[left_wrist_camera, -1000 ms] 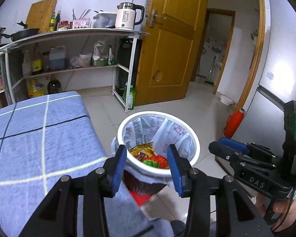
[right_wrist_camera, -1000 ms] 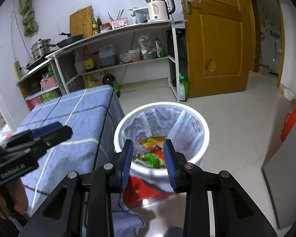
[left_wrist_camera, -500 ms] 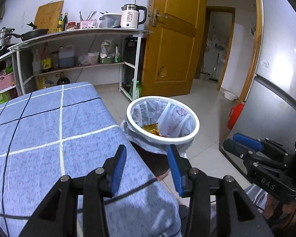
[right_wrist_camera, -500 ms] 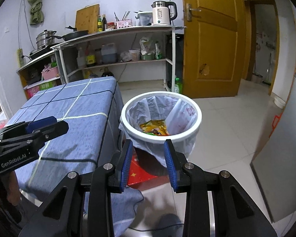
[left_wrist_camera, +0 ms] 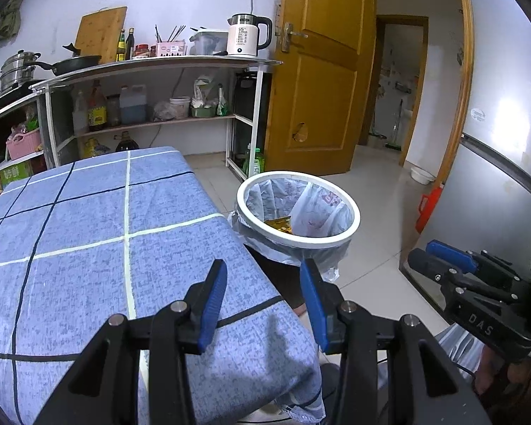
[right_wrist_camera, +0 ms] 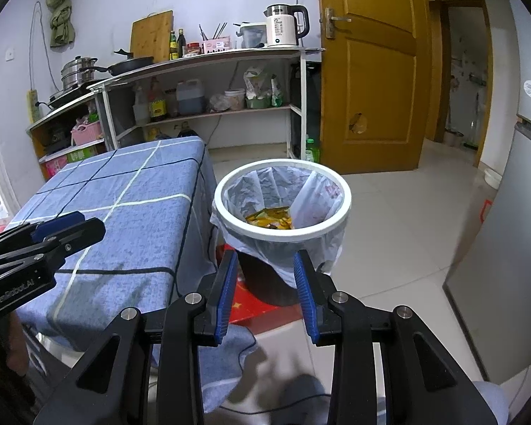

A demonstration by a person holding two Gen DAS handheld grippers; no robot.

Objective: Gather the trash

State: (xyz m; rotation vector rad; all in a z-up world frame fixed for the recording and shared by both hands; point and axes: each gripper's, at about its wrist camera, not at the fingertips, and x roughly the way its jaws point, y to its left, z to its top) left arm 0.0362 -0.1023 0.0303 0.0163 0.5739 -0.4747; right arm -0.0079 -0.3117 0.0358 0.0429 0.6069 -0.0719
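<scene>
Left gripper (left_wrist_camera: pixel 263 285) hovers over the near right corner of the blue-checked bench (left_wrist_camera: pixel 88 233), jaws apart w/ nothing between. Right gripper (right_wrist_camera: pixel 265 276), jaws also apart & empty, points at the white bin (right_wrist_camera: pixel 283 237) on the floor beside the bench; wrappers (right_wrist_camera: pixel 269 217) lie inside.

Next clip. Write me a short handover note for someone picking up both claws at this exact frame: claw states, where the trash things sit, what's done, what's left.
Left claw: open, nothing between its pads, over the near corner of the blue checked tablecloth.
Right claw: open, empty, aimed at the trash bin.
Bin: on the floor beside the table, lined with a plastic bag, wrappers lying at the bottom.
Done: some trash is in the bin.
Left: no loose trash shows on the visible cloth or floor; check out of view. The bag looks not yet tied or lifted out.
</scene>
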